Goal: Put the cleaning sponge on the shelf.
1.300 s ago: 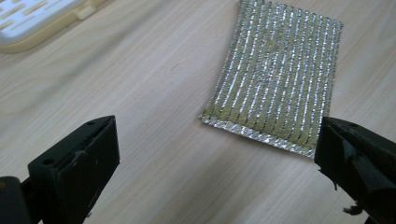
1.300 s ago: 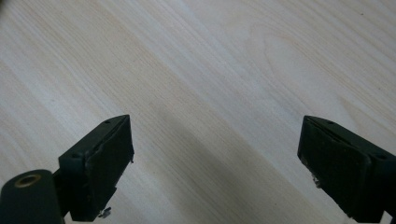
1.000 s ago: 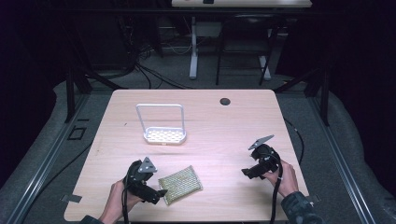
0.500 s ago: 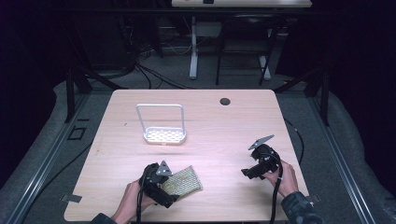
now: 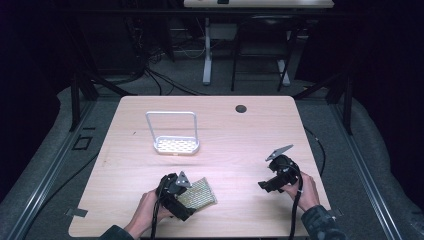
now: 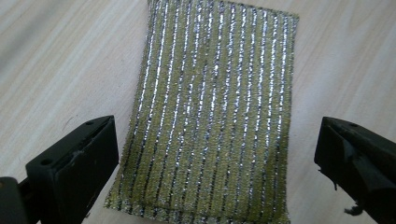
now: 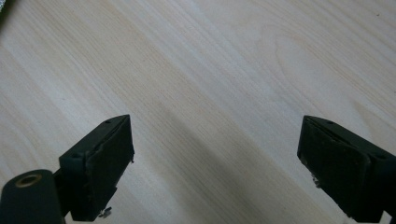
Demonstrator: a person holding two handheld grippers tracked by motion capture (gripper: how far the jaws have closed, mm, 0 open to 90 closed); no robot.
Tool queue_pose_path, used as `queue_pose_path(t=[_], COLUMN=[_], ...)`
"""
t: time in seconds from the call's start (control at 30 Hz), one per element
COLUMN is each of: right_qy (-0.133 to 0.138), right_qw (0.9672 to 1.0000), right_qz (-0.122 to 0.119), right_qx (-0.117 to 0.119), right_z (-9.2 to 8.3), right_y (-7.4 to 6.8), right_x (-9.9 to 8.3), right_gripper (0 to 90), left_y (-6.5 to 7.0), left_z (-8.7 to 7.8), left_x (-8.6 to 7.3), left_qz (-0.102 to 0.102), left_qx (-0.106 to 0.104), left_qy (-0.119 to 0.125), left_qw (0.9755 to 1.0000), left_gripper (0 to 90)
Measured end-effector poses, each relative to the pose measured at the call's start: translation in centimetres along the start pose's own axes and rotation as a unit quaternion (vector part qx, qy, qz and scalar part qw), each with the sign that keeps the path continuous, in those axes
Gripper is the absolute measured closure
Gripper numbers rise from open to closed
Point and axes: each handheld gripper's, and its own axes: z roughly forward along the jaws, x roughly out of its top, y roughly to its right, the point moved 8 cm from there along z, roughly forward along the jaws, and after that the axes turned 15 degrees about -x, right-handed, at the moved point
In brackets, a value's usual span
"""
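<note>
The left gripper (image 6: 215,158) hangs with jaws spread wide either side of the green-and-silver scouring pad (image 6: 210,116), which lies flat on the wooden table (image 5: 240,135) ungrasped, well short of the white wire-handled rack (image 5: 175,142), while the right gripper (image 7: 215,163), likewise spread, hovers idle.

The flat rectangular scouring pad (image 6: 210,116) is olive-green, run lengthwise with thin glittering silver stripes and fine dark lines between them. The pale wooden tabletop (image 5: 250,130) is light beige with soft, slightly darker grain streaks, and carries one small round black grommet (image 5: 241,108). The small perforated rack with a tall looped handle (image 5: 176,144) is white, its base dotted with rows of holes. Both the left claw (image 6: 210,186) and the right claw (image 7: 215,172) are matte black.
</note>
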Motion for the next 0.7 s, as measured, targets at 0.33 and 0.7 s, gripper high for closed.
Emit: queue_pose_path(t=[0.33,0.7], right_qy=[0.001,0.003], right_qw=[1.0000,1.0000], right_qz=[-0.002,-0.003], right_qx=[-0.002,-0.002], right_z=[-0.1,-0.1], right_y=[0.1,0.2], right_x=[0.0,0.0], right_gripper=[10.3,10.3], left_y=[-0.3,-0.3], left_z=[0.9,1.2], left_x=[-0.5,-0.7], left_qz=[-0.001,-0.005], left_qx=[0.014,0.017], left_qy=[-0.028,-0.041], left_qw=[0.9995,0.9990], left_gripper=[0.0,6.2])
